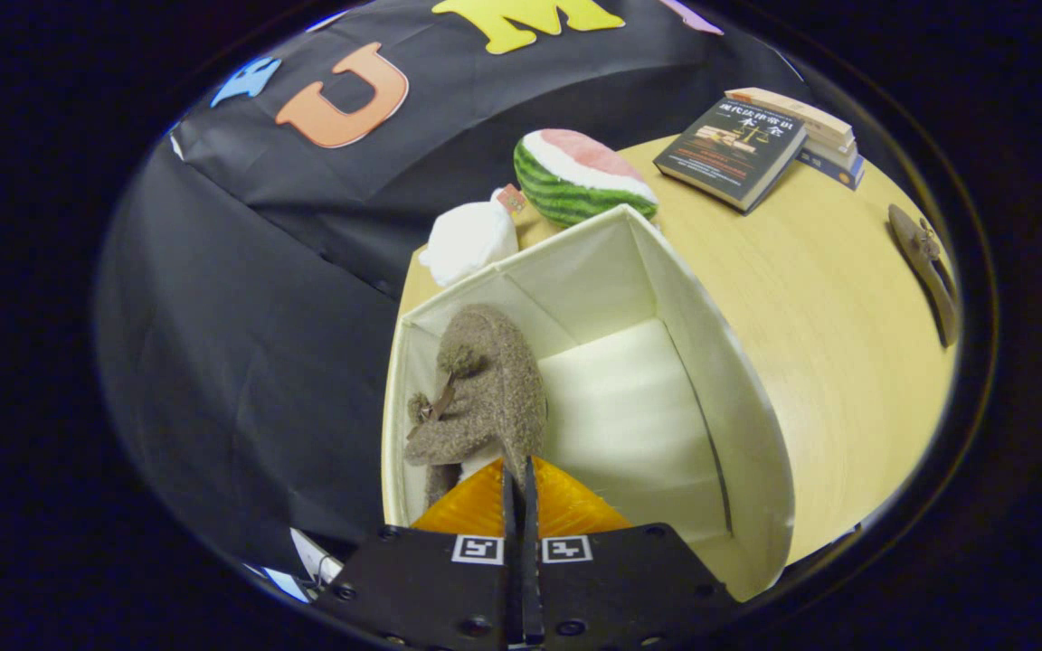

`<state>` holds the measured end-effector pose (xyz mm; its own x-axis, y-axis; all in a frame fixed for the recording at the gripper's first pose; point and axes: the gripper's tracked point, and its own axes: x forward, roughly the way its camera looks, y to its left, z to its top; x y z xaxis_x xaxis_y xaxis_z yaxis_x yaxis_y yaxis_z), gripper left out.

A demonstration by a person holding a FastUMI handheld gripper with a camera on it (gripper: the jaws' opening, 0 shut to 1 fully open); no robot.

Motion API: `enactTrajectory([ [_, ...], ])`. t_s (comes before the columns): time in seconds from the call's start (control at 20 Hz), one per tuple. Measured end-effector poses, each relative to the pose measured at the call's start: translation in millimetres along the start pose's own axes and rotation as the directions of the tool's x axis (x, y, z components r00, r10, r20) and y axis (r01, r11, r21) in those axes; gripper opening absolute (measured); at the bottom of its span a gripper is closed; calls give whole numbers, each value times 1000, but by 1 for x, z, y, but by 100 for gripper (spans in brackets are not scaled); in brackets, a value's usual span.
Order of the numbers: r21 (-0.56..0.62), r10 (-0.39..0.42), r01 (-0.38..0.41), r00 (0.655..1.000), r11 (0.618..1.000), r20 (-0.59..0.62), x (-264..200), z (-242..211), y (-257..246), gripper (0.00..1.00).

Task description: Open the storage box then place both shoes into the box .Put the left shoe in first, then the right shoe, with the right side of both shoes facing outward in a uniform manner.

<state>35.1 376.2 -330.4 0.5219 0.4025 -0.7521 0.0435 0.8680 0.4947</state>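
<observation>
table | on it: storage box, watermelon slice, books, white bundle

1. I see the storage box standing open on the table, just ahead of the gripper; its fingers are pressed together on the near edge of a shoe.
2. That shoe sits inside the box, against its left wall; the right part of the box floor is bare.
3. Behind the box lie a watermelon slice and, to its left, a crumpled cloth.
4. Far right at the back, books are stacked; another shoe lies well right of the box.
</observation>
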Motion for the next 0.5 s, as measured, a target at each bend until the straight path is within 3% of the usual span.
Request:
enactTrajectory([
  [0.05,-1,9,-9,1000,1000,-3,6,-4,3,1],
  [0.15,-21,27,-27,1000,999,-1,9,1,8,10],
  [0.2,-41,39,-39,999,998,6,9,2,13,7],
  [0.3,-77,45,-44,999,996,16,5,6,14,21],
  [0.35,-88,57,-55,998,995,23,5,9,17,20],
  [0.5,-147,62,-52,996,988,59,-12,19,15,53],
])
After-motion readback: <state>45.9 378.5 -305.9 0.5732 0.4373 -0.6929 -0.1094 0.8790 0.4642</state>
